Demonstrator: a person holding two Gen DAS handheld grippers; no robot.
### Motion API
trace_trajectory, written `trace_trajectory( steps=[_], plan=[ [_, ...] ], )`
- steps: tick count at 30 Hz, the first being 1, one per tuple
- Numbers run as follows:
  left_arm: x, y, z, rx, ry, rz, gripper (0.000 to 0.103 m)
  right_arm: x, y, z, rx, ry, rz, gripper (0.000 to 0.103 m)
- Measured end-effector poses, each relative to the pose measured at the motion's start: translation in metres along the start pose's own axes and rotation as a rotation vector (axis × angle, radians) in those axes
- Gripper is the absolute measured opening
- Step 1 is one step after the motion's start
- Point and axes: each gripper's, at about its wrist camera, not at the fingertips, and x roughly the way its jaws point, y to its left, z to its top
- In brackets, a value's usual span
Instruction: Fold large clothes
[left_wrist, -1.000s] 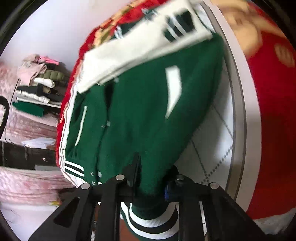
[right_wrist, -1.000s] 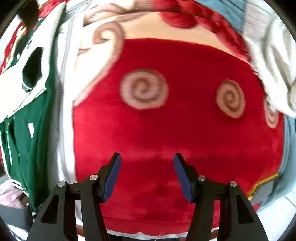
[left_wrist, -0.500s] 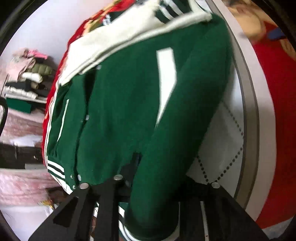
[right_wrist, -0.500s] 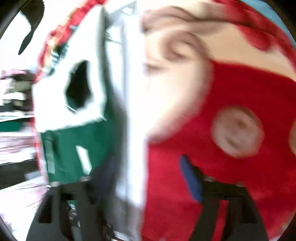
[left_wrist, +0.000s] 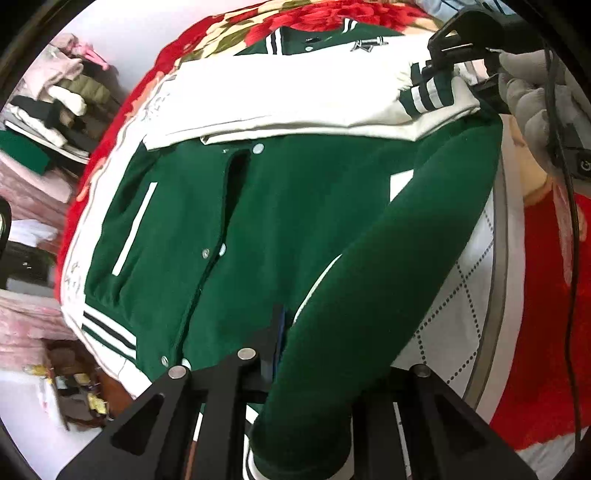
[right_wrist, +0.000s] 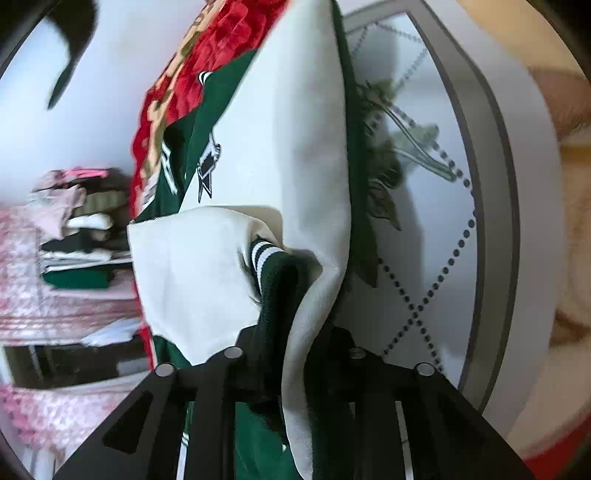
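A green varsity jacket (left_wrist: 266, 221) with white sleeves (left_wrist: 288, 99) and striped cuffs lies front-up on a white quilted sheet (left_wrist: 461, 302). My left gripper (left_wrist: 317, 354) is shut on a raised green fold at the jacket's lower edge. My right gripper (right_wrist: 291, 332) is shut on the white sleeve (right_wrist: 306, 155) at its striped cuff (right_wrist: 266, 258). It shows in the left wrist view (left_wrist: 448, 62) at the top right, on the cuff (left_wrist: 424, 92).
A red patterned blanket (left_wrist: 535, 350) lies right of the sheet and a red floral one (left_wrist: 229, 40) behind the jacket. Stacked folded clothes (left_wrist: 55, 107) sit on a shelf at the left. Pink fabric (right_wrist: 55, 317) lies below them.
My right gripper swung left from over the red blanket and closed on the white sleeve's cuff. My left gripper kept its hold and lifted the green fold higher over the jacket.
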Motion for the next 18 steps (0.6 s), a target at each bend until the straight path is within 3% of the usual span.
trace_trajectory(
  steps=[6, 12, 15, 18],
  plan=[
    [-0.031, 0.076, 0.016, -0.052, -0.035, -0.115, 0.011, -0.052, 0.081, -0.009, -0.049, -0.049, -0.117, 0.015],
    [-0.038, 0.176, 0.029, -0.147, -0.029, -0.193, 0.011, -0.076, 0.203, -0.026, -0.129, -0.070, -0.158, 0.014],
    [-0.016, 0.233, 0.032, -0.245, 0.007, -0.212, 0.016, -0.038, 0.283, -0.029, -0.202, -0.055, -0.200, 0.014],
    [0.016, 0.273, 0.029, -0.337, 0.073, -0.241, 0.018, 0.029, 0.358, -0.031, -0.278, 0.005, -0.262, 0.015]
  ],
)
